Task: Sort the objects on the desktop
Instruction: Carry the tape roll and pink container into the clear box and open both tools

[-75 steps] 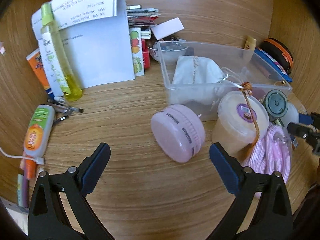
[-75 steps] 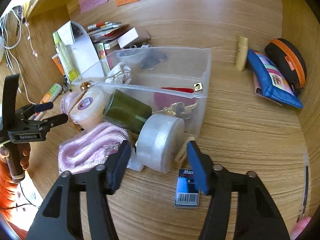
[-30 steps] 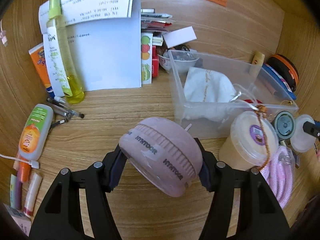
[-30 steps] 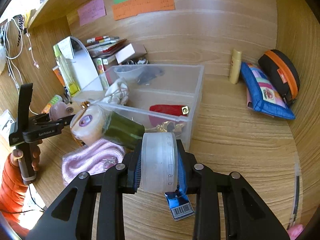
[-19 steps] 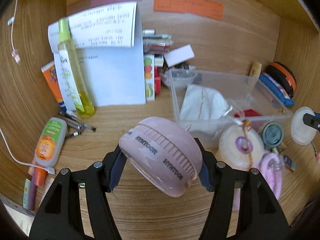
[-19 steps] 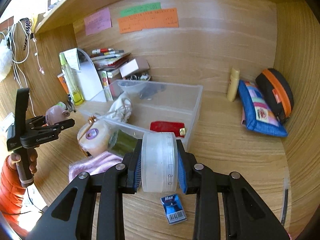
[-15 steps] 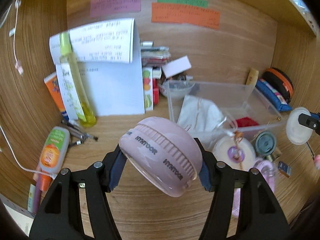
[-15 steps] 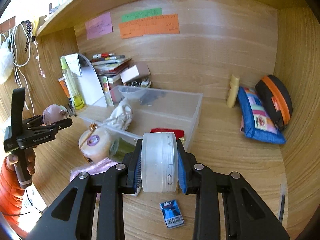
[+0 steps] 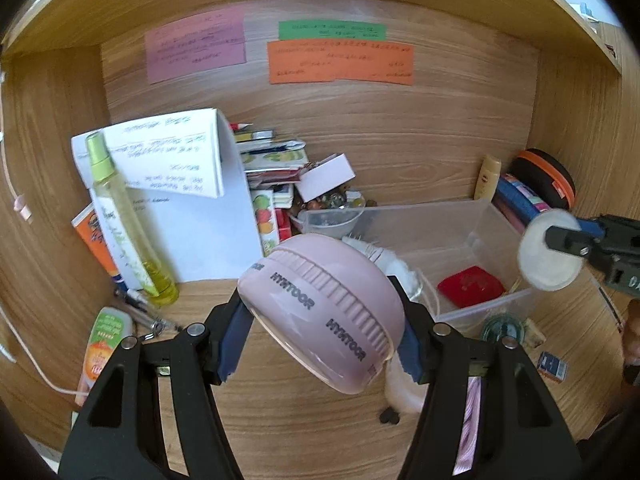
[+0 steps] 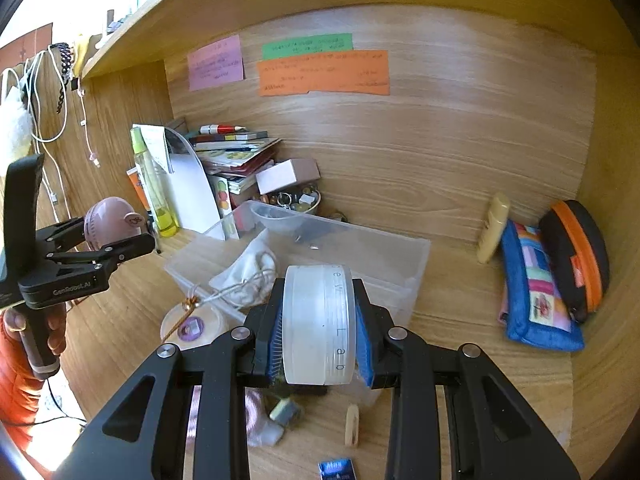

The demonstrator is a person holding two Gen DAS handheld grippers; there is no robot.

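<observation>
My left gripper [image 9: 322, 334] is shut on a round pink case [image 9: 324, 314] marked HYMTOOR and holds it up above the desk; it also shows in the right wrist view [image 10: 110, 226]. My right gripper [image 10: 320, 334] is shut on a round frosted white jar [image 10: 318, 330], held on edge above the clear plastic bin [image 10: 416, 256]; the jar also shows in the left wrist view [image 9: 548, 250]. The bin [image 9: 480, 216] holds a white pouch [image 10: 246, 270] and a red flat item [image 9: 470, 286].
On the desk lie a cream lidded tub [image 10: 188, 326], a pink cord [image 9: 472, 420], a small blue box [image 10: 336, 470], a yellow-green spray bottle [image 9: 124, 220], a folded paper [image 9: 192, 208], stacked books [image 10: 236, 154], a blue pouch [image 10: 536, 292] and a black-orange case [image 10: 576, 256].
Both grippers closed on their objects, the left on the pink case and the right on the white jar, and lifted them higher above the desk.
</observation>
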